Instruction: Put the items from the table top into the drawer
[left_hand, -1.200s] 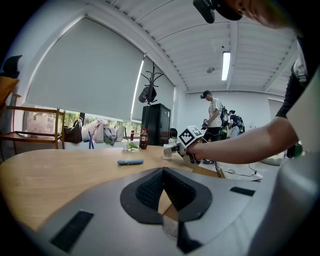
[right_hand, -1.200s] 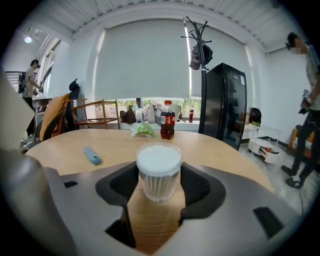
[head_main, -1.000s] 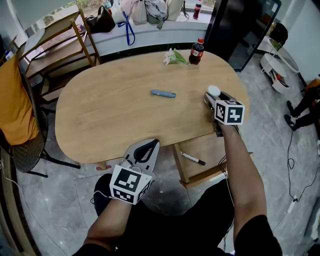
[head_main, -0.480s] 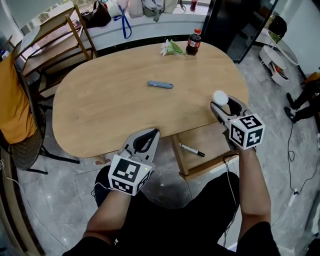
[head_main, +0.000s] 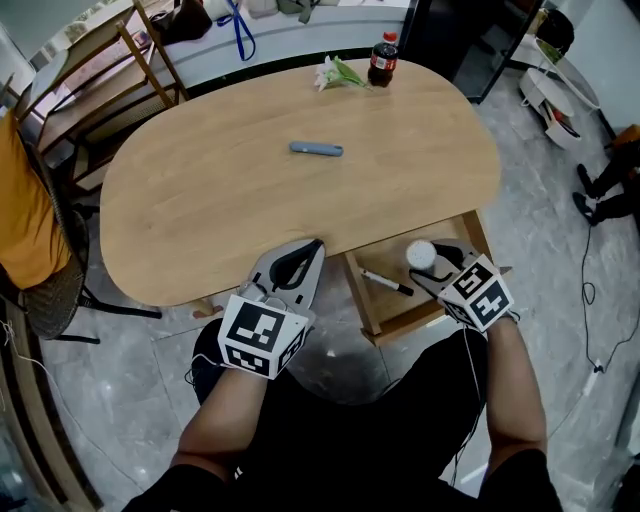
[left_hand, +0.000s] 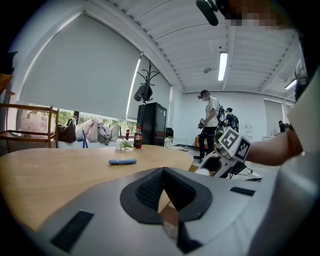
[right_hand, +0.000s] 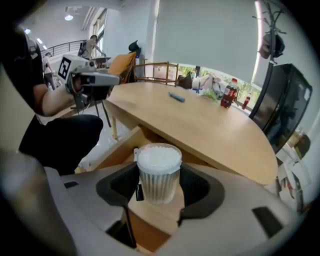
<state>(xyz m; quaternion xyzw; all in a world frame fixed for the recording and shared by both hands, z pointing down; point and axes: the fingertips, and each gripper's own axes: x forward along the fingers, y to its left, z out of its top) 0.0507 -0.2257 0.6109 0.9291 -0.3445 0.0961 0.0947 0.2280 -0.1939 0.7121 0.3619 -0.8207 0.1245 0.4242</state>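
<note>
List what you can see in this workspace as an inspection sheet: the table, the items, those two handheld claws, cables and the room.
Surface: oval wooden table; its drawer stands open at the near edge.
Job's things: blue pen lying on the table; black marker in the drawer; tub of cotton swabs held over the drawer.
Clutter: cola bottle and flower sprig at the far edge.
Grippers: left gripper shut, empty, by the near edge; right gripper shut on the tub.
Cables: floor cable on the right.
Surroundings: wooden shelf, orange-draped chair, black cabinet.
</note>
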